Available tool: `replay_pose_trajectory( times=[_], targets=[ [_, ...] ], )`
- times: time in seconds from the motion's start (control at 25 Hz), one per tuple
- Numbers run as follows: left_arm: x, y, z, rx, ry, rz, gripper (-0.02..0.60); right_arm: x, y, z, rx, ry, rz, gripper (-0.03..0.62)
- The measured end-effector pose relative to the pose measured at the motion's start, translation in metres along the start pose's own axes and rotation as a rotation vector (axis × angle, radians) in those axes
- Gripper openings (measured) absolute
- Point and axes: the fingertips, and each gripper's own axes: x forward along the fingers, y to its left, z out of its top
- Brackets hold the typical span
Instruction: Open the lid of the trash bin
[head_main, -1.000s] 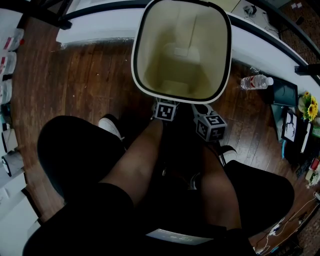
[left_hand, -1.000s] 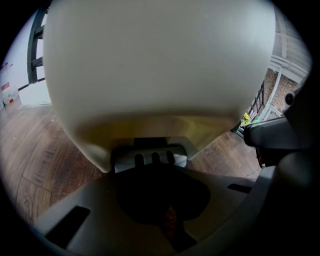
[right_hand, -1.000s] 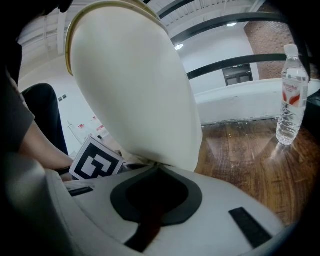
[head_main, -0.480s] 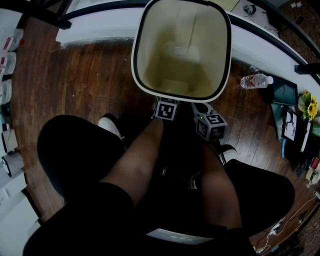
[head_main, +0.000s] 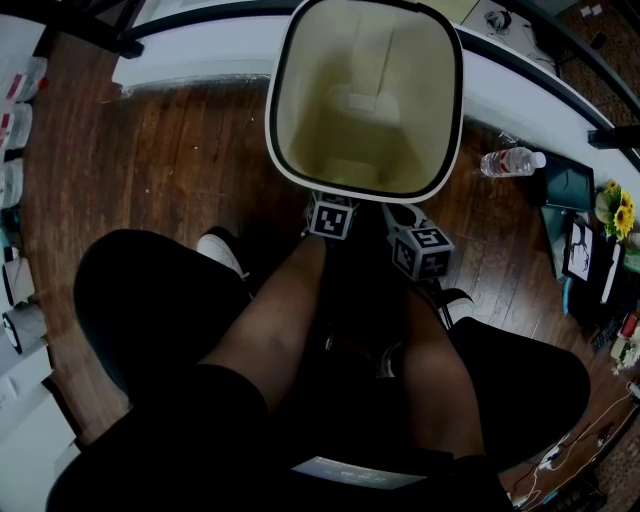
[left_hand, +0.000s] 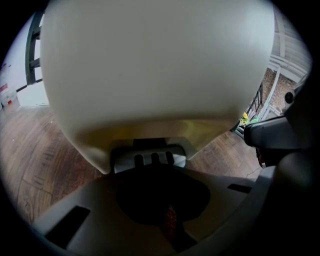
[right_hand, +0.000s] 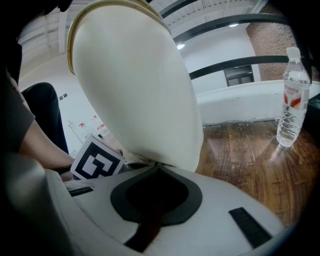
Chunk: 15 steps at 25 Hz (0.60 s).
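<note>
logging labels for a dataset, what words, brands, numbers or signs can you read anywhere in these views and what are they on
No text can be read in any view.
Clear plastic water bottle: red and white label, print too blurred.
Black-and-white marker cubes: square patterns only, no letters or numbers.
White packs with red marks at the left edge of the head view: too small to read.

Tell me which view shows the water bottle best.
The right gripper view: the water bottle stands upright on the wooden floor, large, cap and label clear. The head view shows it small, right of the trash bin. The left gripper view misses it.
</note>
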Motion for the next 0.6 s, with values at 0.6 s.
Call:
replay_pose_trajectory(
  times=[0.6],
  targets=[
    [-0.0030, -0.0008, -0.0012, 0.018, -0.011, -0.004, 0.041, -0.0023, 0.0030, -0.0009, -0.009, 0.000, -0.002, 0.014]
  ],
)
